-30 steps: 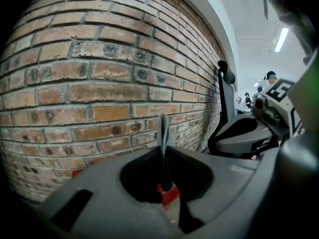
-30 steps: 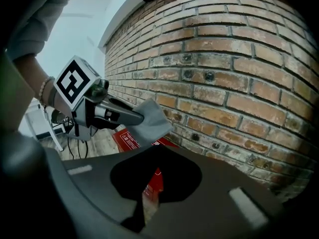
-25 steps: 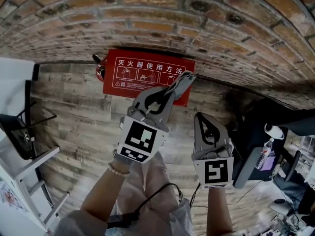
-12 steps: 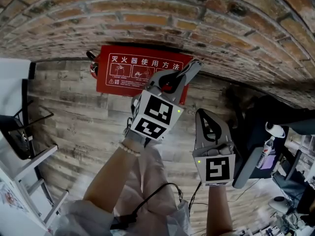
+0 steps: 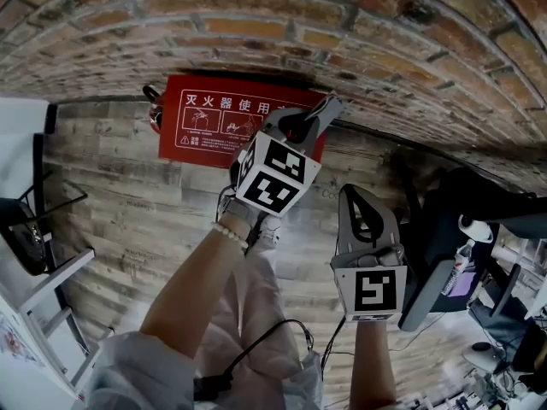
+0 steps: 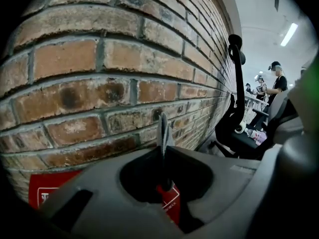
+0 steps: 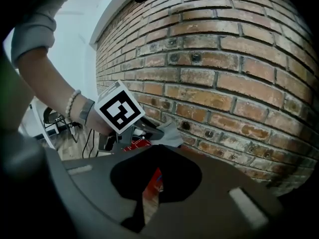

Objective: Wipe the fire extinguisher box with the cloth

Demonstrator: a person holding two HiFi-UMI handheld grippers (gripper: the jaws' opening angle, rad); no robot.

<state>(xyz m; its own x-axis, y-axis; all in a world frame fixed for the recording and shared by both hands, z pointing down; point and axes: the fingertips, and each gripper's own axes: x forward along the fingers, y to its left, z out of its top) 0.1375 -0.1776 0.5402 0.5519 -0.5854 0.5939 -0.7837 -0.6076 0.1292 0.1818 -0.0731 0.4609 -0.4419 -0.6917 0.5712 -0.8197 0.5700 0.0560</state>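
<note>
Cloth (image 6: 163,133) pinched in our left gripper (image 5: 320,114), at right end of fire extinguisher box (image 5: 201,125), we are holding right gripper (image 5: 349,199) closed, empty.

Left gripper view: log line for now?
left gripper shut on grey cloth | cloth at red fire extinguisher box right end | right gripper shut, empty, off box

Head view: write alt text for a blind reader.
The left gripper holds a grey cloth at the right end of the red fire extinguisher box by a brick wall. The right gripper hangs apart over the wood floor, fingers together.
</note>
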